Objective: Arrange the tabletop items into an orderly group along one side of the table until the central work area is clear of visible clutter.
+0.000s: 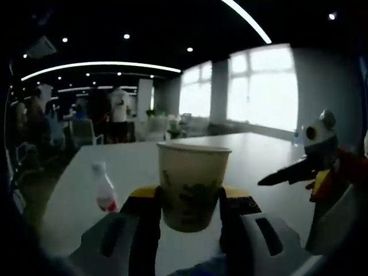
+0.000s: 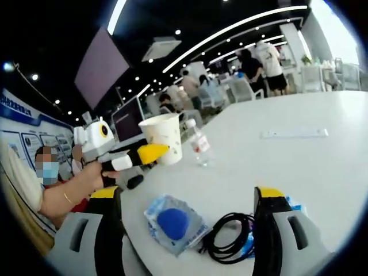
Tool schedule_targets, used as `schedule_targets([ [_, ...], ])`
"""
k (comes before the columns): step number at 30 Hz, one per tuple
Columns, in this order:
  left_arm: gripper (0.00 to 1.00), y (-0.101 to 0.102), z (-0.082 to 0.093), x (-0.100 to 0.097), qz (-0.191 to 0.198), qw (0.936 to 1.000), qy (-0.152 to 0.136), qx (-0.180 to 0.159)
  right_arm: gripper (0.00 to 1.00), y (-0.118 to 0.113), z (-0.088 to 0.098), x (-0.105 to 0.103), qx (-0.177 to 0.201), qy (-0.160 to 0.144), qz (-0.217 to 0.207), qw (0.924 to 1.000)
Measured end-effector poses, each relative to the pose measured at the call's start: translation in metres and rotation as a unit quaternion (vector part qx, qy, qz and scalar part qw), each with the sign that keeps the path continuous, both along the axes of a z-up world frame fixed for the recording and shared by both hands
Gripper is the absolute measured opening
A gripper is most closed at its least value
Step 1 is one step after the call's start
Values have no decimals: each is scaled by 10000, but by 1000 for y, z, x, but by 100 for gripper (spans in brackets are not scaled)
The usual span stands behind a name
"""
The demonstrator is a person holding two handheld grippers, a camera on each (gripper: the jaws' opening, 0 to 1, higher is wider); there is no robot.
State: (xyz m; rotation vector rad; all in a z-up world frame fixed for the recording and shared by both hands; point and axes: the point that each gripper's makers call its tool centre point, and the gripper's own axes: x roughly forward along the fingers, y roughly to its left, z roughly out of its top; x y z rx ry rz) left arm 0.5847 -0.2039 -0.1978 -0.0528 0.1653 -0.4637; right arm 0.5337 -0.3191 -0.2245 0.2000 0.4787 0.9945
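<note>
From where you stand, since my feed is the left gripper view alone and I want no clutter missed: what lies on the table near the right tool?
Observer: A black coiled cable lies between the right tool's open jaws.
Operator: Anything beside it?
Observer: A clear packet holding a blue round item, just left of the cable.
Operator: Is my paper cup off the table?
Observer: Yes, the left tool holds the paper cup in the air, next to a small water bottle standing on the table.
</note>
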Motion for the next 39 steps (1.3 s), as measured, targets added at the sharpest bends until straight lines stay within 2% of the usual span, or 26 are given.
schedule_targets([
  [7, 37, 7, -7, 21, 114, 9998, 39, -186, 94, -3, -5, 3, -38, 71, -49, 10000],
  [13, 37, 10, -19, 39, 217, 9996, 109, -131, 93, -6, -10, 6, -94, 145, -89, 9998],
  [18, 37, 11, -27, 57, 245, 9996, 34, -100, 92, -11, -16, 11, -114, 241, -213, 9994],
  [19, 37, 10, -27, 61, 241, 9997, -30, -71, 92, -11, -18, 11, -131, 248, -224, 9994],
  [22, 37, 8, -31, 71, 178, 9992, -217, 296, 92, -15, -24, 15, -225, 280, -285, 9989],
  [24, 37, 5, -36, 77, 156, 9990, -247, 330, 92, -18, -28, 17, -257, 354, -330, 9985],
  [32, 37, 13, -62, 103, 273, 9985, -239, 401, 91, -22, -49, 20, -362, 644, -453, 9962],
  [39, 37, 22, -92, 122, 373, 9987, -41, 358, 90, -28, -59, 22, -413, 785, -559, 9945],
])
